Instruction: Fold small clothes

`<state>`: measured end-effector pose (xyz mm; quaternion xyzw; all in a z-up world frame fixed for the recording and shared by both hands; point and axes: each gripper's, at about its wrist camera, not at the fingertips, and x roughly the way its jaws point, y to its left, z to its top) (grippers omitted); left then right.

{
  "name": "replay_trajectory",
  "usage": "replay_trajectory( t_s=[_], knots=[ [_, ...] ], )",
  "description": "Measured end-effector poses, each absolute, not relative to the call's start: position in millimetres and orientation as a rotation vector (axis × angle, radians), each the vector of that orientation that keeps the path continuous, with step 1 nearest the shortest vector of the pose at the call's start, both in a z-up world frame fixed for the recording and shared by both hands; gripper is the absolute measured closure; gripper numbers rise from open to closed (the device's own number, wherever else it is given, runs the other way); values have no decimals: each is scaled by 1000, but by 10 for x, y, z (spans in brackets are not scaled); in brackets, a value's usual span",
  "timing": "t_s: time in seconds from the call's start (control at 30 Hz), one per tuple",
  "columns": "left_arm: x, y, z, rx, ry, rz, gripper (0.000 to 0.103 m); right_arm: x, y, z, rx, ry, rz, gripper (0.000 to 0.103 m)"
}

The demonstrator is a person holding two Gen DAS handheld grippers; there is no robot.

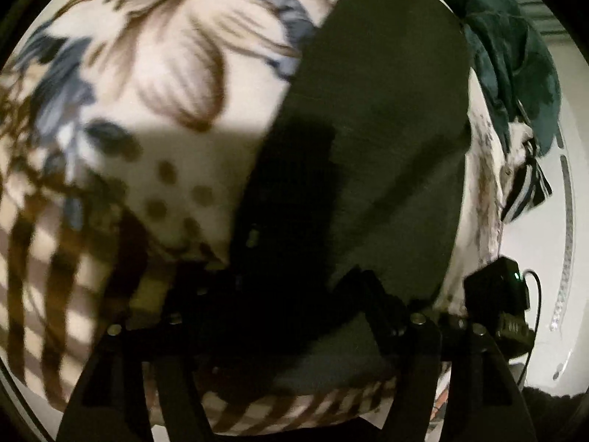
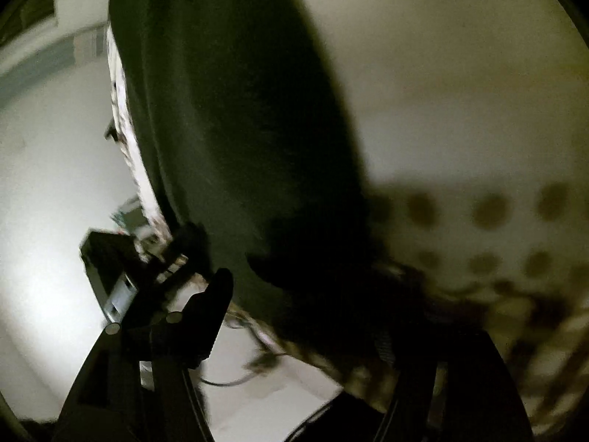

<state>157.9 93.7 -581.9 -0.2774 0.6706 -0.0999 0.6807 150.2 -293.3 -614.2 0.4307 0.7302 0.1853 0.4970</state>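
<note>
A dark olive garment lies flat on a bed cover printed with flowers, dots and stripes. My left gripper hovers low over the garment's near end in deep shadow. Its fingers stand well apart, and I see nothing pinched between them. In the right wrist view the same olive garment runs up the middle, along the cover's edge. My right gripper is at the garment's near end with its fingers spread wide. The other finger is lost in shadow, and the cloth lies loose between the two.
A teal garment heap and a striped cloth lie at the cover's far right edge. A black device with a green light and a cable sits by that edge, also the black device. Beyond the edge is white floor.
</note>
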Motion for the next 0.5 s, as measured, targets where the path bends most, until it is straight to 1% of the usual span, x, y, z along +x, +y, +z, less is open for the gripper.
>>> replay_trajectory(
  t_s=[0.03,0.07,0.1,0.17,0.27,0.37,0.5],
  knots=[
    [1578,912,-5802,-617,1503,-227,39,1492,-2928,-6145,1070,1757,448,40],
    [1566,884,-5776,-607,1498,-228,63,1479,-2929,-6154,1072,1762,442,72],
    [1553,847,-5782,-587,1511,-219,87,1456,-2932,-6161,1071,1778,436,84],
    [1507,882,-5701,-611,1495,-214,90,1406,-2989,-6112,1104,1766,413,87],
    [1502,846,-5497,-635,1463,-212,91,1438,-3012,-5906,1098,1761,418,88],
    [1544,862,-5218,-713,1410,-220,91,1534,-3027,-5561,1074,1716,468,89],
    [1817,925,-4782,-825,1307,-240,92,1799,-3144,-5106,1050,1639,511,89]
  ],
)
